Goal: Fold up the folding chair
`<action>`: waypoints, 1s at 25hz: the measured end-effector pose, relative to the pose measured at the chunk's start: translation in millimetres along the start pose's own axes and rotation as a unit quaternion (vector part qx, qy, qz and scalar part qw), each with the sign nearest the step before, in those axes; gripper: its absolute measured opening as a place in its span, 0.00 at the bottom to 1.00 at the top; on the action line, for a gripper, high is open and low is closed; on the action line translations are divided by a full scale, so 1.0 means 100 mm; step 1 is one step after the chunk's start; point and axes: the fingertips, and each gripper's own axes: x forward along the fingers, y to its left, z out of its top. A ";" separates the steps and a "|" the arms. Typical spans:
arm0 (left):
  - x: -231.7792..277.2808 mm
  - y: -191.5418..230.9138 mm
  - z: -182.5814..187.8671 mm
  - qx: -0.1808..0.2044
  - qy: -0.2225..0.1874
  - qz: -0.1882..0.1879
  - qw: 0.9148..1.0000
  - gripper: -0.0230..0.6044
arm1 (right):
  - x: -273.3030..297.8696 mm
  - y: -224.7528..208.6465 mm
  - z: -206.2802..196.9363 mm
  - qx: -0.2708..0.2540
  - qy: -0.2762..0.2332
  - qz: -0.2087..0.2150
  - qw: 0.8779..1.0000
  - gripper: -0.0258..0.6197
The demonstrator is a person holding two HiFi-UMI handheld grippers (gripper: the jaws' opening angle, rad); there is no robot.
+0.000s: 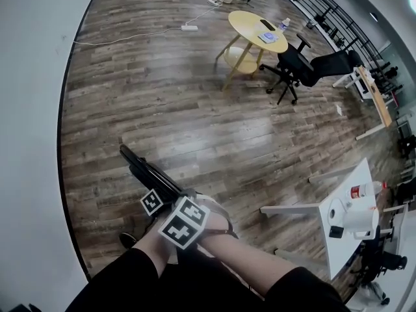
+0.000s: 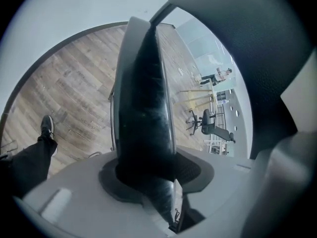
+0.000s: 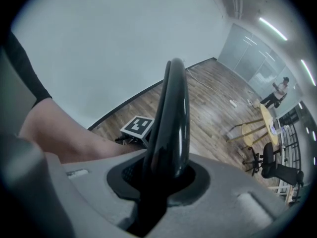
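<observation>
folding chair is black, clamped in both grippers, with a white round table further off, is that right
No: the round table is yellow, not white, as the head view shows. The folding chair is black and clamped in both the left gripper and the right gripper.

We counted one round table [image 1: 244, 18]; one office chair [image 1: 296, 62] beside it; one folding chair [image 1: 146, 169] well apart from it; one bottle [image 1: 285, 23] on it.
</observation>
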 end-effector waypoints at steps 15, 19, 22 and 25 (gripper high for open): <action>-0.24 -0.17 0.07 0.008 0.066 -0.117 0.991 0.32 | 0.04 -0.14 -0.01 0.000 0.001 0.004 1.000 0.15; -0.42 -0.06 0.05 0.024 0.084 -0.128 0.988 0.34 | 0.02 -0.18 -0.01 0.009 -0.002 0.009 1.000 0.15; -0.67 -0.02 0.07 0.042 0.090 -0.134 0.986 0.36 | 0.03 -0.17 0.02 0.010 -0.005 0.010 1.000 0.15; -0.91 0.00 0.12 0.066 0.092 -0.135 0.984 0.37 | 0.04 -0.19 0.02 0.012 -0.007 0.008 1.000 0.15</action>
